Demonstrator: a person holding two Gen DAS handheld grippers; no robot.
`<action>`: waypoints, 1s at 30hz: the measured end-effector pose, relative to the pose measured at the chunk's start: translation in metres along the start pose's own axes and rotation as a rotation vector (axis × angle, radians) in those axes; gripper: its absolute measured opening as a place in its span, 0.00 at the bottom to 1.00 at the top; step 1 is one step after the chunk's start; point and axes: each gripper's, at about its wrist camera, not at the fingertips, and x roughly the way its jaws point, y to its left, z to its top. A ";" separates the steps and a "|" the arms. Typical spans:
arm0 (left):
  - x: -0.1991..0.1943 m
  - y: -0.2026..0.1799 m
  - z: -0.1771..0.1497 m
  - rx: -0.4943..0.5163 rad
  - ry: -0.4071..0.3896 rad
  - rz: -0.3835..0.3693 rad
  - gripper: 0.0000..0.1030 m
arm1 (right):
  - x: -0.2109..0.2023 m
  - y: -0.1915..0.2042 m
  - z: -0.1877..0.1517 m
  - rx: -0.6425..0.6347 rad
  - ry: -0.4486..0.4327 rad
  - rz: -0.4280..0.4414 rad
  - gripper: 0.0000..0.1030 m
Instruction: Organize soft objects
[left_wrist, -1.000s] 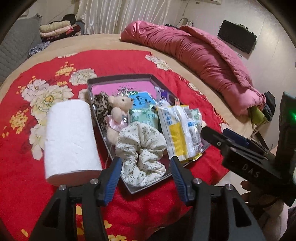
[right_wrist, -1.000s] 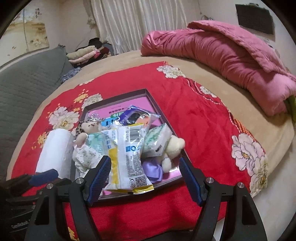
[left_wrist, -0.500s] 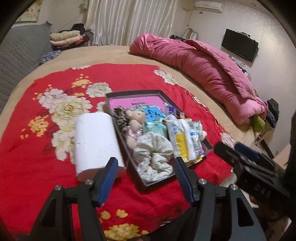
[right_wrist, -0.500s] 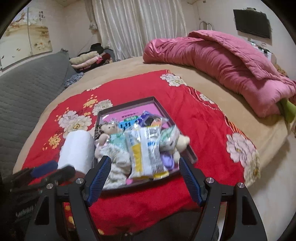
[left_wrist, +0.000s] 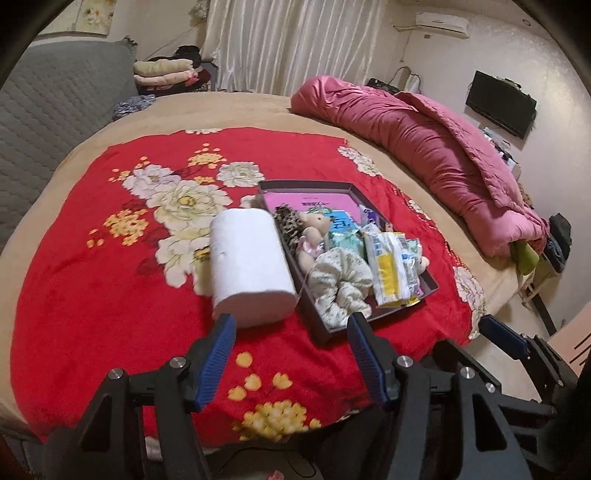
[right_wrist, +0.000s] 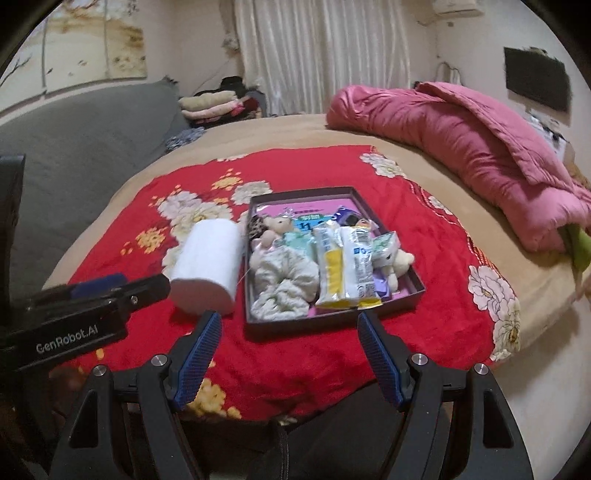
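in the left wrist view the left gripper (left_wrist: 291, 350), having just been opening, hangs spread and empty above the red blanket (left_wrist: 74, 280), the paper roll (left_wrist: 249, 267) at 12 o'clock beside the tray (left_wrist: 430, 288), while in the right wrist view the right gripper (right_wrist: 290, 356) gapes empty, tray (right_wrist: 417, 282) at 12 o'clock.

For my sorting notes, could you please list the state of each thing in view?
Left hand-held gripper: open, empty.
Right hand-held gripper: open, empty.
Tray: lidless, filled.
Paper roll: on its side, beside the tray.
Scrunchie: inside tray.
Pink quilt: bunched up.
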 end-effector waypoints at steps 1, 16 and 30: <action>-0.003 0.001 -0.002 0.001 -0.003 0.012 0.60 | -0.002 0.001 -0.001 -0.002 0.001 0.000 0.75; -0.022 0.005 -0.019 -0.002 -0.011 0.070 0.60 | -0.015 0.014 -0.010 -0.022 0.018 0.010 0.75; -0.016 0.001 -0.023 0.015 0.008 0.074 0.61 | -0.004 0.007 -0.015 0.011 0.046 0.012 0.75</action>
